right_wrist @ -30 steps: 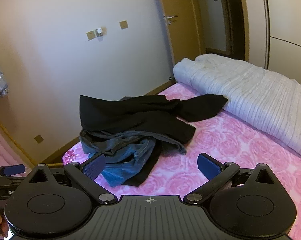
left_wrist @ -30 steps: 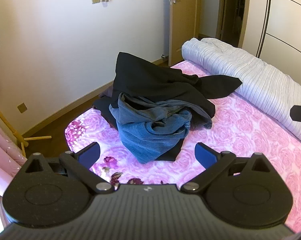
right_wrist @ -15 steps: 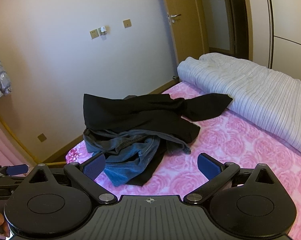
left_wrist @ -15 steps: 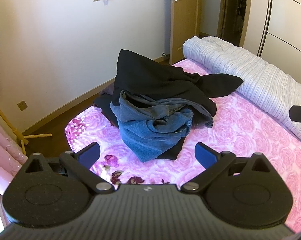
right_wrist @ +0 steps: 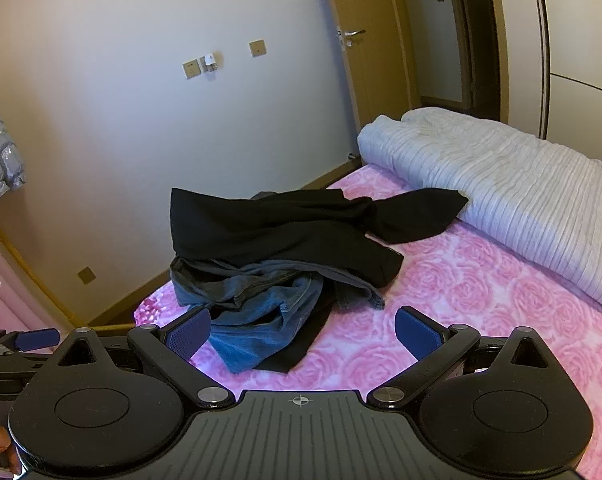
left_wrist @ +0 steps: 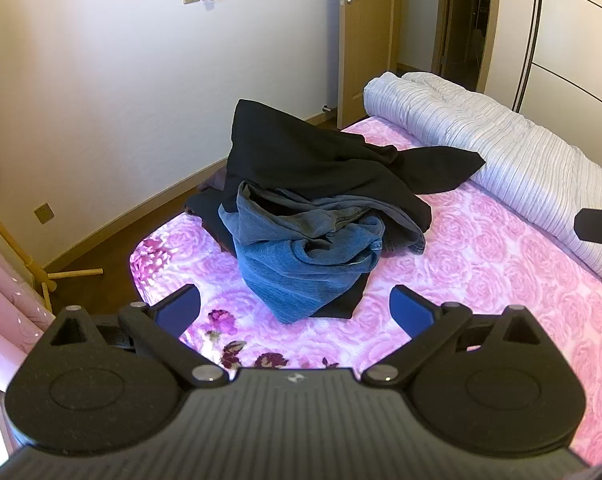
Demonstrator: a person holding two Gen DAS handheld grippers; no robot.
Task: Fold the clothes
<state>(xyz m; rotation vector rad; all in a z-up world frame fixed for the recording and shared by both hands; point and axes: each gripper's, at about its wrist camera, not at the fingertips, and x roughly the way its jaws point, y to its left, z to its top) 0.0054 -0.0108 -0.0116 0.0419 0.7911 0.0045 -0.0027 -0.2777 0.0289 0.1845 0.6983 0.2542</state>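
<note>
A heap of clothes lies on the pink rose-patterned bed (left_wrist: 481, 280). A black garment (left_wrist: 321, 164) drapes over the top, and crumpled blue jeans (left_wrist: 301, 264) sit under it at the front. The same black garment (right_wrist: 285, 228) and jeans (right_wrist: 257, 320) show in the right wrist view. My left gripper (left_wrist: 295, 312) is open and empty, just short of the jeans' near edge. My right gripper (right_wrist: 303, 330) is open and empty, hovering in front of the heap. The tip of the right gripper (left_wrist: 597, 230) shows at the left view's right edge.
A rolled white striped duvet (left_wrist: 501, 148) lies along the bed's far right side. The bed's corner (left_wrist: 141, 256) drops to a wooden floor beside a cream wall. A wooden door (left_wrist: 349, 40) and wardrobe panels (left_wrist: 573, 56) stand behind. Pink curtains (left_wrist: 5, 308) hang at left.
Both grippers have drifted slightly, so the heap sits a little lower and nearer in the right wrist view. The clothes have not moved. Both grippers stay open.
</note>
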